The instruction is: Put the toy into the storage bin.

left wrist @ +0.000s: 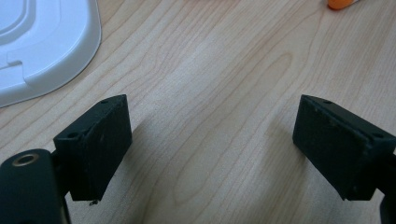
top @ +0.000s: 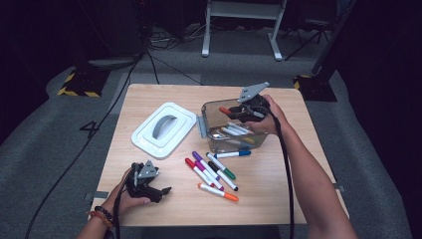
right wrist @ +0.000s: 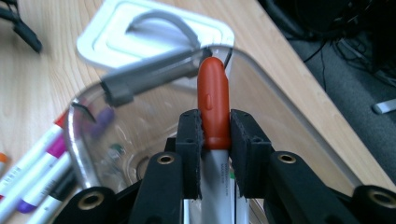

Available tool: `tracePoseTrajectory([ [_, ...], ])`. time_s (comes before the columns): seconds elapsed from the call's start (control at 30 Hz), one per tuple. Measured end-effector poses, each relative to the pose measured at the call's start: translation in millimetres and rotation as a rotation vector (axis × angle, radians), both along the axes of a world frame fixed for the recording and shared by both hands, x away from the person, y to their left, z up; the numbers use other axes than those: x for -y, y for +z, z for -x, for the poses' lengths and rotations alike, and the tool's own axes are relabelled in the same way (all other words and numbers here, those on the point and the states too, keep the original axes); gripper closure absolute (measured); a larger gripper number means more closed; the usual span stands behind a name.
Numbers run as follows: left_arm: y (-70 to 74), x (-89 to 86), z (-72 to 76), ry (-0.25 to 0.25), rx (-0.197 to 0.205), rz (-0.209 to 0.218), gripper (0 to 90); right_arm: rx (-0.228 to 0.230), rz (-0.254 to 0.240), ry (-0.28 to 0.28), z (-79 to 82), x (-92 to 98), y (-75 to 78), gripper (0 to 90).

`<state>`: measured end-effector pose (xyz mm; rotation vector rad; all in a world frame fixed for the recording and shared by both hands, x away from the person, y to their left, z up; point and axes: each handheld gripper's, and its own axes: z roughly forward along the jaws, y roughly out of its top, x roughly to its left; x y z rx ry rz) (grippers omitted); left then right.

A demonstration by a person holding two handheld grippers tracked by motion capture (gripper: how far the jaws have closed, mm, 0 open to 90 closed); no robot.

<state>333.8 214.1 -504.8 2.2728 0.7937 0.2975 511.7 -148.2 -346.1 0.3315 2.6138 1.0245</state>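
My right gripper hangs over the clear plastic container at the table's right middle, shut on a white marker with a red cap. In the right gripper view the red cap sticks out beyond the jaws of that gripper, above the container's rim. Several markers lie inside the container. More markers lie loose on the wood in front of it. My left gripper rests low at the front left, open with nothing between its jaws.
A white lid with a grey handle lies flat left of the container, and its corner shows beyond my left jaws. An orange marker cap peeks in at the upper right there. Cables trail over the grey floor behind the table.
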Motion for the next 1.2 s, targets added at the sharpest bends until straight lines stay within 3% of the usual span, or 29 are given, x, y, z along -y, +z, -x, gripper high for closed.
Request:
tracePoseTrajectory([
  [0.07, 0.0, 0.0, 0.0, 0.000, 0.000, 0.000, 12.2, -0.013, 0.045, 0.004, -5.3, -2.6, -6.4, 74.3],
  [0.1, 0.0, 0.0, 0.0, 0.000, 0.000, 0.000, 12.2, -0.013, 0.045, 0.004, -5.3, -2.6, -6.4, 74.3],
  [0.13, 0.0, 0.0, 0.0, 0.000, 0.000, 0.000, 12.2, -0.037, 0.103, 0.007, -9.5, -5.1, -13.0, 74.3],
  [0.2, 0.0, 0.0, 0.0, 0.000, -0.001, 0.001, 12.2, -0.057, 0.122, 0.014, -11.6, -6.1, -16.0, 74.3],
  [0.27, 0.0, 0.1, 0.2, 0.000, -0.002, 0.001, 12.2, -0.088, 0.206, 0.042, -13.6, -11.3, -24.7, 74.3],
  [0.3, 0.0, 0.1, 0.2, 0.000, -0.001, 0.001, 12.2, -0.088, 0.206, 0.042, -13.6, -11.3, -24.7, 74.3],
  [0.33, 0.0, 0.0, 0.3, -0.002, -0.001, 0.001, 12.3, -0.115, 0.257, 0.066, -13.1, -13.2, -30.4, 74.2],
  [0.4, 0.0, 0.0, 0.3, -0.002, -0.001, 0.001, 12.2, -0.144, 0.311, 0.082, -12.2, -13.2, -35.9, 74.2],
  [0.47, 0.0, 0.0, 0.3, -0.002, -0.001, 0.001, 12.3, -0.157, 0.328, 0.077, -11.6, -12.6, -38.0, 74.1],
  [0.5, 0.0, 0.0, 0.3, -0.002, -0.001, 0.001, 12.2, -0.182, 0.365, 0.067, -11.9, -10.1, -40.4, 73.7],
  [0.57, 0.0, 0.0, 0.2, -0.002, -0.001, 0.001, 12.2, -0.186, 0.371, 0.063, -12.1, -8.8, -41.0, 73.6],
  [0.63, 0.0, 0.0, 0.3, -0.002, -0.002, 0.001, 12.2, -0.195, 0.359, 0.039, -12.2, -6.3, -40.9, 72.1],
  [0.7, 0.0, 0.0, 0.2, -0.002, -0.001, 0.001, 12.2, -0.170, 0.314, 0.014, -12.2, -2.7, -38.9, 63.8],
  [0.73, 0.0, 0.1, 0.2, -0.002, -0.002, 0.001, 12.2, -0.170, 0.314, 0.014, -12.2, -2.7, -38.9, 63.8],
  [0.83, 0.0, 0.1, 0.2, -0.001, -0.001, 0.001, 12.2, -0.148, 0.251, -0.018, -11.8, 3.0, -36.0, 59.1],
  [0.87, 0.0, 0.2, 0.1, -0.001, -0.001, 0.001, 12.2, -0.131, 0.195, -0.035, -10.2, 8.2, -32.2, 56.6],
  [0.9, 0.0, 0.2, 0.1, -0.002, -0.001, 0.001, 12.2, -0.131, 0.195, -0.035, -10.2, 8.2, -32.2, 56.6],
  [0.93, 0.0, 0.2, 0.1, -0.002, -0.001, 0.001, 12.2, -0.115, 0.114, -0.060, -5.5, 15.6, -26.4, 54.5],
  [0.97, 0.0, 0.2, 0.1, -0.001, -0.002, 0.001, 12.2, -0.115, 0.114, -0.060, -5.5, 15.6, -26.4, 54.5],
  [1.1, 0.0, 0.2, 0.2, -0.001, -0.001, 0.001, 12.2, -0.082, -0.051, -0.108, 8.4, 34.7, -13.1, 48.4],
  [1.2, 0.0, 0.2, 0.2, -0.001, -0.001, 0.001, 12.2, -0.066, -0.105, -0.116, 25.6, 48.8, -6.1, 45.6],
])
